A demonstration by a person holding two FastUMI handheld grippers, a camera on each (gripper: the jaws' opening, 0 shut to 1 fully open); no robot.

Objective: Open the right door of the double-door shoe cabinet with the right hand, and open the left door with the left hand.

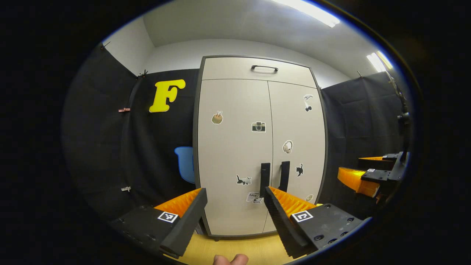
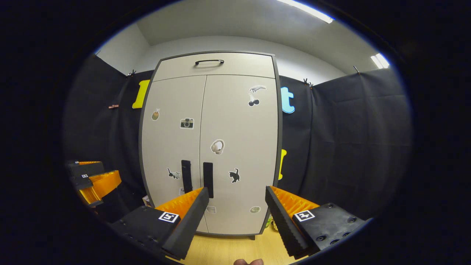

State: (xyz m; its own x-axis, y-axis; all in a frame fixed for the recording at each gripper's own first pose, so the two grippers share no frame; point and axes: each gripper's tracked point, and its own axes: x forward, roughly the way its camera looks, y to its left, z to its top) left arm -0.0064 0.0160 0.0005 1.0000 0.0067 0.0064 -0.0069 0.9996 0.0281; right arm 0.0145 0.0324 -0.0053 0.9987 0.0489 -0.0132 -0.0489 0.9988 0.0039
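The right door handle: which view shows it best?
The right gripper view: the right door handle stands unobstructed above the open right tool. In the left gripper view it is more oblique, with its lower end behind the left tool's finger.

bright ceiling strip lights [image 1: 312,13]; sharp centre; fisheye bending at edges

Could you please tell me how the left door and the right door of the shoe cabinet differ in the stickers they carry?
The left door carries a camera sticker near the middle seam; the right door carries a headphones sticker there instead. The left door's cat sticker is pale, while the right door's cat sticker is black. Both doors are shut, each with a dark vertical handle beside the seam.
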